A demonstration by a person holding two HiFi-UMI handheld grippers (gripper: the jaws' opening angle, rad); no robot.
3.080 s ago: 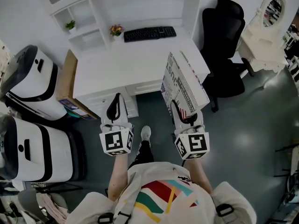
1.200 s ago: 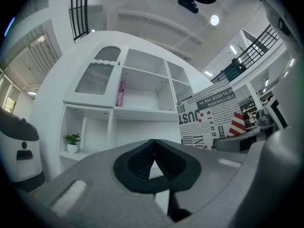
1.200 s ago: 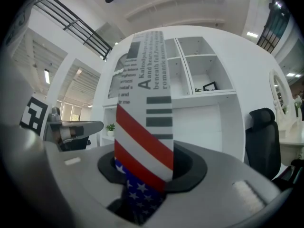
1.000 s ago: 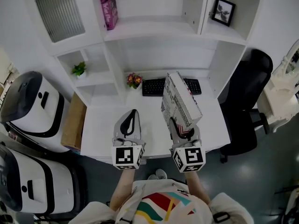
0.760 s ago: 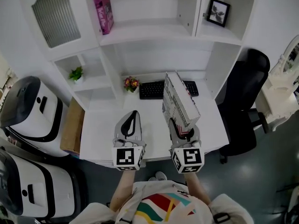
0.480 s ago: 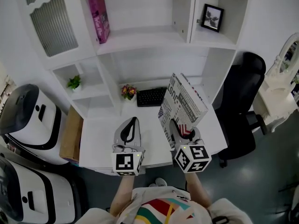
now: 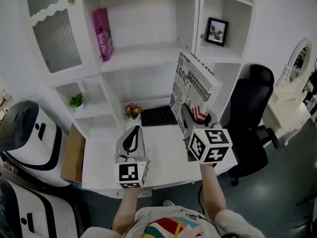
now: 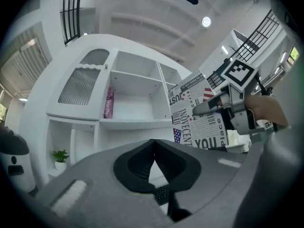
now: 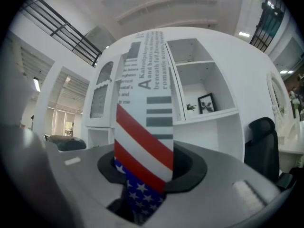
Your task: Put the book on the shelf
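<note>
Gripping the book [image 7: 194,90] in my right tongs [image 7: 193,117], left tongs [image 7: 133,132] clenched empty, I should hold it vertical entering the shelf [image 7: 143,53].

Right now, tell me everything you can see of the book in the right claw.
The book is thick, closed and white, printed like newsprint with large black lettering and blocks of text. A red, white and blue stars-and-stripes patch sits near its lower end. It stands roughly upright with a slight tilt, in the air above the desk and in front of the white shelves. Only the right claw touches it, clamped across its lower edge.
</note>
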